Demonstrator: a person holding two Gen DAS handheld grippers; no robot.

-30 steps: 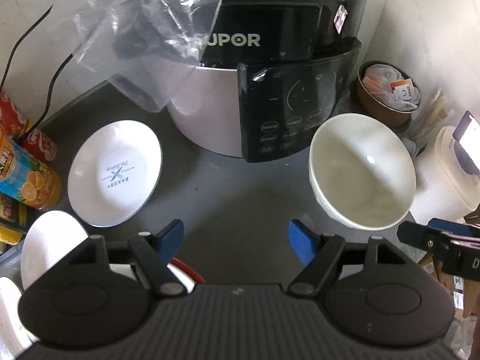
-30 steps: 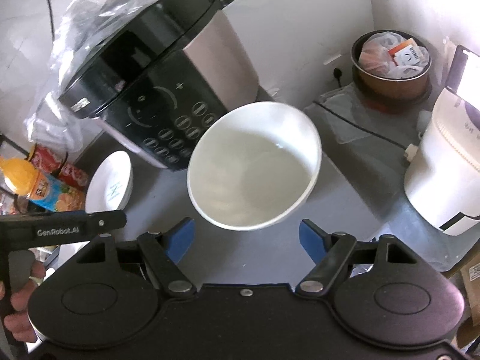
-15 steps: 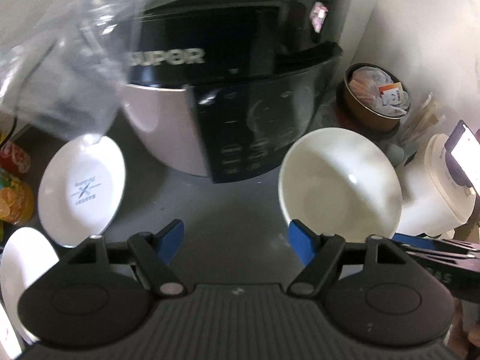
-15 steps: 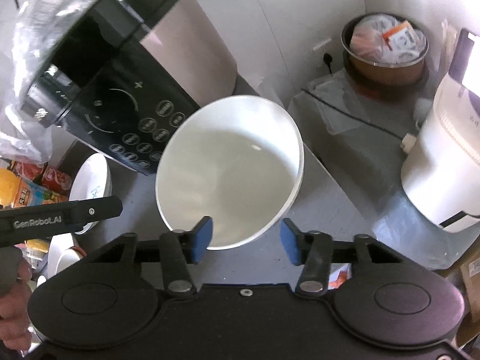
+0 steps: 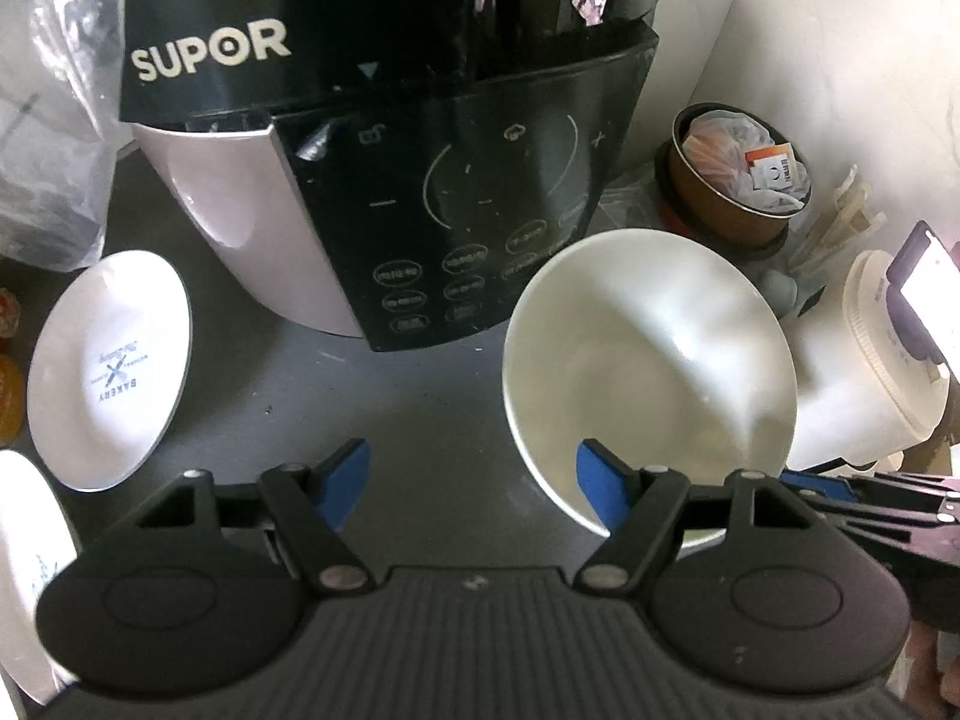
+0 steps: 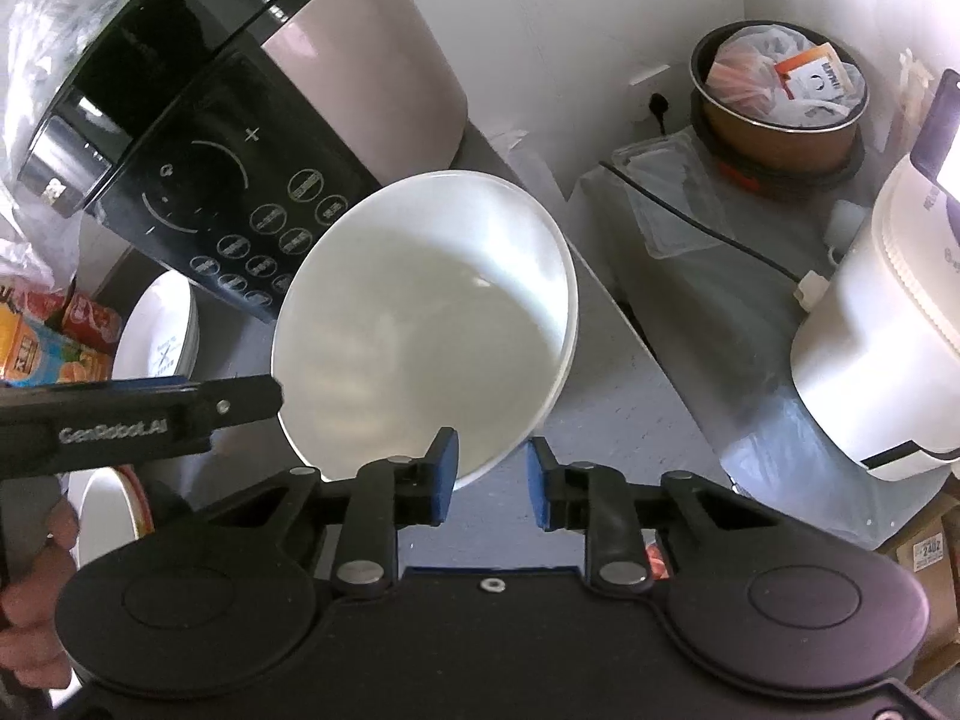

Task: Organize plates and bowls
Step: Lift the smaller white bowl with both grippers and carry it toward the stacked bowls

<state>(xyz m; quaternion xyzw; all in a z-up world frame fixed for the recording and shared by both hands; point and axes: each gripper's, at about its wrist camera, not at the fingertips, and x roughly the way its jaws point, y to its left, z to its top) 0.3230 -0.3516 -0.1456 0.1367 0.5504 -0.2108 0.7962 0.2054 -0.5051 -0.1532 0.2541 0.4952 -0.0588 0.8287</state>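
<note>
A large white bowl (image 6: 420,324) stands on the grey counter (image 6: 612,408) in front of a black-and-pink cooker. My right gripper (image 6: 491,477) straddles the bowl's near rim: one blue pad inside, the other outside. Its jaws are closing, and a sliver of counter still shows beside the rim. My left gripper (image 5: 471,483) hovers over bare counter just left of the bowl (image 5: 648,372). Its jaws are wide and closing slightly, with nothing between them. A white plate printed BAKERY (image 5: 114,372) lies to the left, with another white plate (image 5: 24,570) nearer me.
The SUPOR cooker (image 5: 360,150) fills the back. A brown pot of packets (image 5: 738,180) and a white appliance (image 5: 870,378) crowd the right corner. A plastic bag (image 5: 48,120) hangs at the left. Drink cans (image 6: 60,336) and a red-rimmed dish (image 6: 114,510) sit by the plates.
The right jaws have narrowed from wide apart to close around the bowl's near rim. The left gripper has drifted right and lower, toward the cooker and bowl.
</note>
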